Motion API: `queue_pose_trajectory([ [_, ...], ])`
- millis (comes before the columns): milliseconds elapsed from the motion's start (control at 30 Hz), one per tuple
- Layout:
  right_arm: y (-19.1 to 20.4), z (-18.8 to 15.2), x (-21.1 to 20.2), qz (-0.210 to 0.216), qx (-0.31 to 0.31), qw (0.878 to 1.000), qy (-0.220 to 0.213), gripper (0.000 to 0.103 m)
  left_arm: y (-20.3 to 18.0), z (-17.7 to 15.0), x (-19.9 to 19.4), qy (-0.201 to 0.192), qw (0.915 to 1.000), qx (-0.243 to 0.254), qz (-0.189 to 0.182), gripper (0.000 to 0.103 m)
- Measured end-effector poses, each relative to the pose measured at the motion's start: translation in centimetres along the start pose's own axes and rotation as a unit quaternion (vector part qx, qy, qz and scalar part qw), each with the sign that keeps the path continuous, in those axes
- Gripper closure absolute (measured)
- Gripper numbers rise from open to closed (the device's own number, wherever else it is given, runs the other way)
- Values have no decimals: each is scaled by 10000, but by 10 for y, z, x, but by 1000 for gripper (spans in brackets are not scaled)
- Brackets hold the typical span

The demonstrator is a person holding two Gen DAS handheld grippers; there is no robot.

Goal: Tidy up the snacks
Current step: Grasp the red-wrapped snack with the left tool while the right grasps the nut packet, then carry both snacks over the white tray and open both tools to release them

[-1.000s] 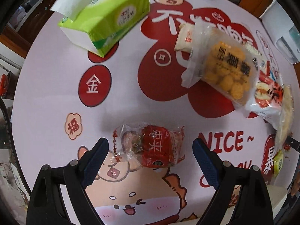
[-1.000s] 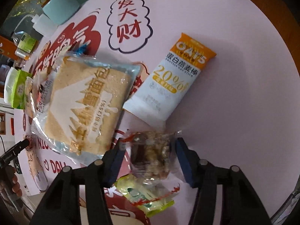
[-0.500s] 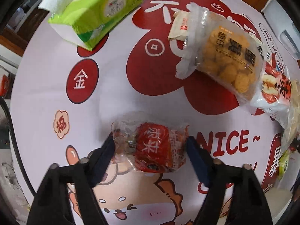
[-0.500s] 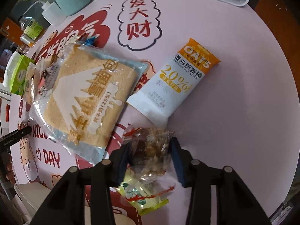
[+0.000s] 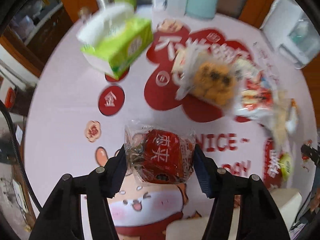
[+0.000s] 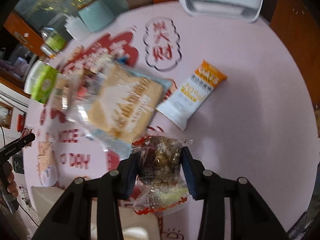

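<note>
Left tool (image 5: 160, 158): I have it clamped on the red date packet (image 5: 162, 156), lower centre of the left wrist view.
Right tool (image 6: 160, 160): I have it clamped on the dark nut packet (image 6: 160, 160), lower centre of the right wrist view; a green-and-clear packet (image 6: 160, 200) lies just under it.
Desk (image 6: 250, 110): pink printed cover.
Still loose: toast bag (image 6: 124, 102) and oat bar (image 6: 192, 96), mid frame; fried-ball bag (image 5: 214, 84), upper right.
Not a snack: tissue pack (image 5: 120, 48), upper left.
Progress: early, as I judge it. Two packets gripped, none placed; no sorted group or container is identifiable.
</note>
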State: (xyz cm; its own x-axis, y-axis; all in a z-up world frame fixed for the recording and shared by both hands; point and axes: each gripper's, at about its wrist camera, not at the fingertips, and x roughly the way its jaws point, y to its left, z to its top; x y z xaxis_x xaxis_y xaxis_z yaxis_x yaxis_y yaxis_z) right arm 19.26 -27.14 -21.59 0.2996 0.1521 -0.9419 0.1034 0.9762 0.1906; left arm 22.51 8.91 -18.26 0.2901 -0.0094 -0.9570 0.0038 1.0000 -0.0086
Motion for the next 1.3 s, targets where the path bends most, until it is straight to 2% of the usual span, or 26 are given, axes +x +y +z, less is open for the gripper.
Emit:
queue_pose_trajectory([
  [133,17,-10,-50,236,-172,9984,-478,62,-14,-13,-75,-520,9980,281,-213,43],
  [300,47,-35,-111,498,-622,9911,-1067,62,-41,-51,-157,-1191,9909,556,-291,43],
  [400,63,-55,-142,623,-843,9851,-1361,62,-52,-66,-189,-1346,9882,556,-484,43],
  [600,85,-96,-186,944,-1116,9739,-1735,61,-69,-101,-218,-1536,9840,518,-738,42],
  [700,96,-116,-197,936,-1340,9694,-1832,61,-77,-122,-225,-1590,9828,565,-749,42],
  [900,112,-151,-198,908,-1651,9642,-1866,61,-90,-155,-214,-1545,9840,678,-571,42],
  [1167,118,-186,-159,694,-1754,9722,-1386,61,-94,-191,-165,-1025,9924,632,-242,42],
  [1300,117,-199,-142,515,-1703,9765,-1214,61,-93,-207,-145,-761,9953,553,-232,42],
])
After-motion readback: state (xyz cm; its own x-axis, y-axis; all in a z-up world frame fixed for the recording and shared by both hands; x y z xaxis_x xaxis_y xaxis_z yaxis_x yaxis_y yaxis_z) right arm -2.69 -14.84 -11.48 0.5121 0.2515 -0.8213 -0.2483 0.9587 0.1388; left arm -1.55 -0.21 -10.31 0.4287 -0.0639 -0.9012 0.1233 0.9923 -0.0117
